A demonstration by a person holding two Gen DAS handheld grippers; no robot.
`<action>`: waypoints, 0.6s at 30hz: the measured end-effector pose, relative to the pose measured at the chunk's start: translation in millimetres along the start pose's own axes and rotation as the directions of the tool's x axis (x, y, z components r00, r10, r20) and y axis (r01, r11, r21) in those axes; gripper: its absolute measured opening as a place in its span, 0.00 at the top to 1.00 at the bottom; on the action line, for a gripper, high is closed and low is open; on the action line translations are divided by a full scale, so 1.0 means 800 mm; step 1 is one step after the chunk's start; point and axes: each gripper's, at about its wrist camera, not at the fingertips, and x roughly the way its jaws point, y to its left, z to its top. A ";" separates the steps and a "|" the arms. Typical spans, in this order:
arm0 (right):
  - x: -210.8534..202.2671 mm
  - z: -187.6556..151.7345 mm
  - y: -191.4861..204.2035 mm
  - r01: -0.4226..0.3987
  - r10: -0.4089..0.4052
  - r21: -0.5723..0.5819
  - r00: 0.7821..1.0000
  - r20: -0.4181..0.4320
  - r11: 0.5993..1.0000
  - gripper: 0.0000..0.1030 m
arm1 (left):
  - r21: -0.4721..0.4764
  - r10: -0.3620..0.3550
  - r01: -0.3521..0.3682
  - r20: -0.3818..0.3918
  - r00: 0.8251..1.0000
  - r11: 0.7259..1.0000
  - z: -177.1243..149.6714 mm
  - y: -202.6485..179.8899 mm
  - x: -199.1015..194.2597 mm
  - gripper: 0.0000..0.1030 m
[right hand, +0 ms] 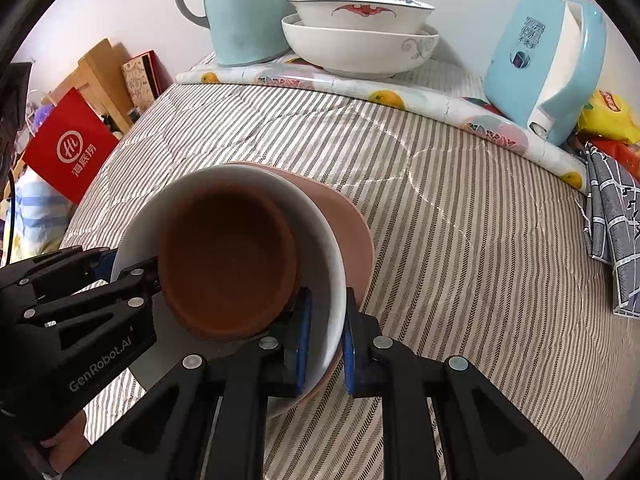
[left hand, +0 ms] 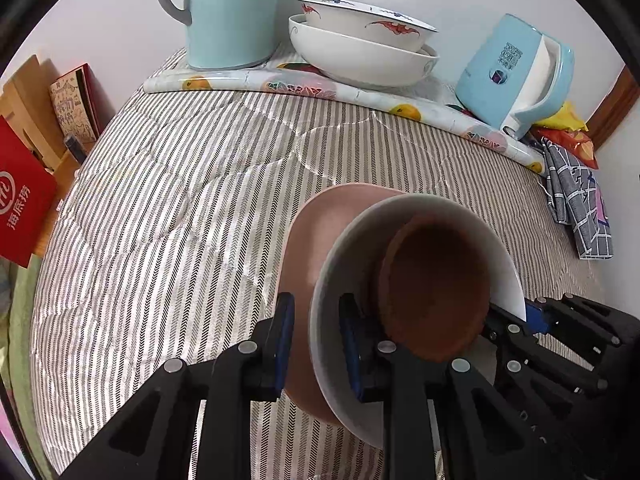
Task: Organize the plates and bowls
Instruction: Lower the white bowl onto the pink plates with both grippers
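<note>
A stack of dishes sits between my two grippers over the striped cloth: a pink plate at the bottom, a white plate on it, and a brown bowl on top. My left gripper is shut on the rims of the pink and white plates, one blue pad under and one over. On the opposite side, my right gripper is shut on the same two rims, white plate over pink plate. The brown bowl lies loose inside. Each gripper shows in the other's view, right gripper and left gripper.
Two nested white bowls stand at the back on a fruit-print mat, between a teal jug and a blue kettle. A checked cloth and snack packets lie right. A red bag stands left.
</note>
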 end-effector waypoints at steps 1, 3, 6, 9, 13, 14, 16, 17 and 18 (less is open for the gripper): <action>0.000 0.001 0.000 -0.002 0.002 -0.001 1.000 -0.008 1.000 0.86 | 0.003 0.002 -0.002 -0.001 1.000 1.000 0.000 0.000 0.000 0.79; 0.000 0.003 0.000 -0.003 0.003 -0.007 1.000 -0.024 1.000 0.86 | 0.011 0.007 -0.007 -0.006 1.000 1.000 0.001 -0.002 0.001 0.79; 0.000 0.005 0.001 0.001 -0.002 -0.011 0.999 -0.044 1.000 0.87 | -0.003 0.000 0.000 -0.009 1.000 1.000 0.002 0.000 0.002 0.79; 0.000 0.008 0.003 0.010 -0.012 -0.023 0.998 -0.062 1.000 0.87 | -0.007 -0.018 0.018 -0.008 1.000 1.000 0.002 0.002 0.003 0.79; -0.003 0.006 0.006 0.026 -0.029 -0.048 0.998 -0.063 0.999 0.87 | -0.015 -0.058 0.059 0.018 0.998 0.998 -0.001 0.008 0.003 0.79; -0.003 0.006 0.006 0.027 -0.030 -0.047 0.997 -0.065 0.999 0.87 | -0.011 -0.063 0.064 0.024 0.998 0.998 -0.002 0.008 0.003 0.82; -0.003 0.007 0.006 0.023 -0.026 -0.043 0.997 -0.071 0.999 0.85 | -0.021 -0.062 0.062 0.028 0.998 0.998 -0.002 0.010 0.002 0.84; -0.004 0.007 0.006 0.020 -0.023 -0.041 0.997 -0.074 0.999 0.84 | -0.022 -0.066 0.066 0.027 0.997 0.998 -0.001 0.010 0.002 0.84; -0.004 0.008 0.006 0.020 -0.024 -0.042 0.997 -0.078 0.999 0.84 | -0.018 -0.067 0.068 0.027 0.997 0.998 -0.001 0.010 0.002 0.84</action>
